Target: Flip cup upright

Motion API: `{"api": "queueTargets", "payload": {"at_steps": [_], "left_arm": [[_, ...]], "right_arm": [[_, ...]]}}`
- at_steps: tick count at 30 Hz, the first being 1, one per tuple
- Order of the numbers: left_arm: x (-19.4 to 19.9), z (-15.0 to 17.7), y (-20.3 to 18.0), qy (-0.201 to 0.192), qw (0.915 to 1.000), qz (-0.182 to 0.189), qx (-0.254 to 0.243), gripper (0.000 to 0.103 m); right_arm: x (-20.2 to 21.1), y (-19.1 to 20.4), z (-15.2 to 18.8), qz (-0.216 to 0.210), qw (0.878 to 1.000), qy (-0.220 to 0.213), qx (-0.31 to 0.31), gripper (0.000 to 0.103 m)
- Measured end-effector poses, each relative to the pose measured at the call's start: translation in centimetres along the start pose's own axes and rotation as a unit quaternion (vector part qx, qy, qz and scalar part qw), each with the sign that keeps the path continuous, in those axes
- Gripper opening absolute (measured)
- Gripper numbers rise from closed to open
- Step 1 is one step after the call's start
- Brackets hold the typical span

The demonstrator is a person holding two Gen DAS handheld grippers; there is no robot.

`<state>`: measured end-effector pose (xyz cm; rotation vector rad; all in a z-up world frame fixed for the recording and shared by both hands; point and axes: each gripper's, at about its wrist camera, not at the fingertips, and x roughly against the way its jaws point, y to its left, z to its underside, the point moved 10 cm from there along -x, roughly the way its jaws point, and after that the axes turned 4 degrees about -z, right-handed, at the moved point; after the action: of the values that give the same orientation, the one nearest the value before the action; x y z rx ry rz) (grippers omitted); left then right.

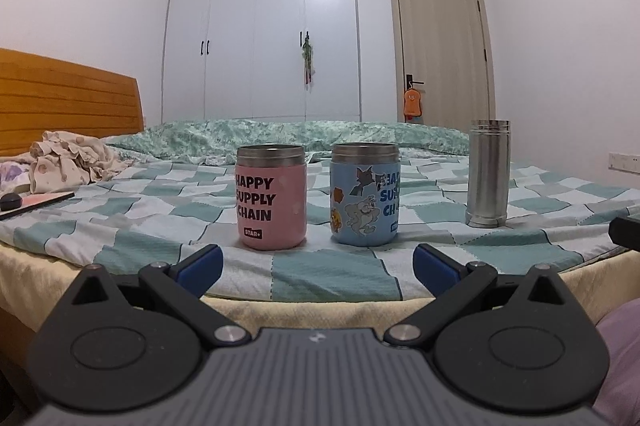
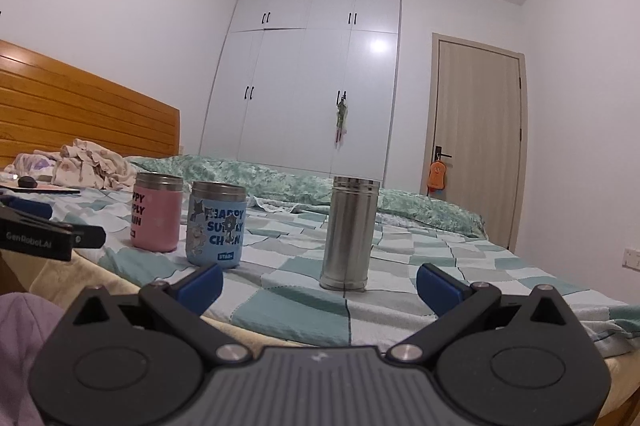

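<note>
Three cups stand on the checked bedspread [image 1: 320,274] near the bed's front edge. A pink cup [image 1: 271,197] reading "HAPPY SUPPLY CHAIN" stands upright on the left; it also shows in the right wrist view [image 2: 156,213]. A blue cartoon cup [image 1: 365,194] stands upright beside it [image 2: 216,226]. A tall steel cup [image 1: 488,173] stands to the right [image 2: 349,233]. My left gripper [image 1: 318,268] is open and empty, just short of the pink and blue cups. My right gripper [image 2: 319,286] is open and empty, in front of the steel cup.
A wooden headboard [image 1: 68,97] is at the left. Crumpled clothes [image 1: 68,157] and a flat pink item [image 1: 36,203] lie on the bed's left side. A green quilt [image 1: 304,133] lies behind the cups. A white wardrobe [image 1: 260,25] and a door [image 1: 440,41] stand beyond.
</note>
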<state>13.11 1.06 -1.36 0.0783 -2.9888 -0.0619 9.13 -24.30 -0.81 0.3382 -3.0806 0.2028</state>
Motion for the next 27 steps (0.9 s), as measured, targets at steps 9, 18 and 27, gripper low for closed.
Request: {"api": "queueTargets", "payload": {"at_steps": [9, 18, 27], "left_arm": [[0.19, 0.04, 0.02, -0.007, 1.0000, 0.001, 0.000, 0.103], [0.18, 0.01, 0.03, -0.007, 1.0000, 0.002, 0.000, 0.103], [0.22, -0.02, 0.04, -0.008, 1.0000, 0.002, 0.000, 0.103]], "right_arm": [[-0.12, 0.00, 0.08, 0.002, 1.000, 0.001, -0.001, 0.103], [-0.14, 0.02, 0.10, 0.001, 1.000, 0.001, -0.001, 0.103], [-0.15, 0.04, 0.10, 0.002, 1.000, 0.001, 0.000, 0.103]]}}
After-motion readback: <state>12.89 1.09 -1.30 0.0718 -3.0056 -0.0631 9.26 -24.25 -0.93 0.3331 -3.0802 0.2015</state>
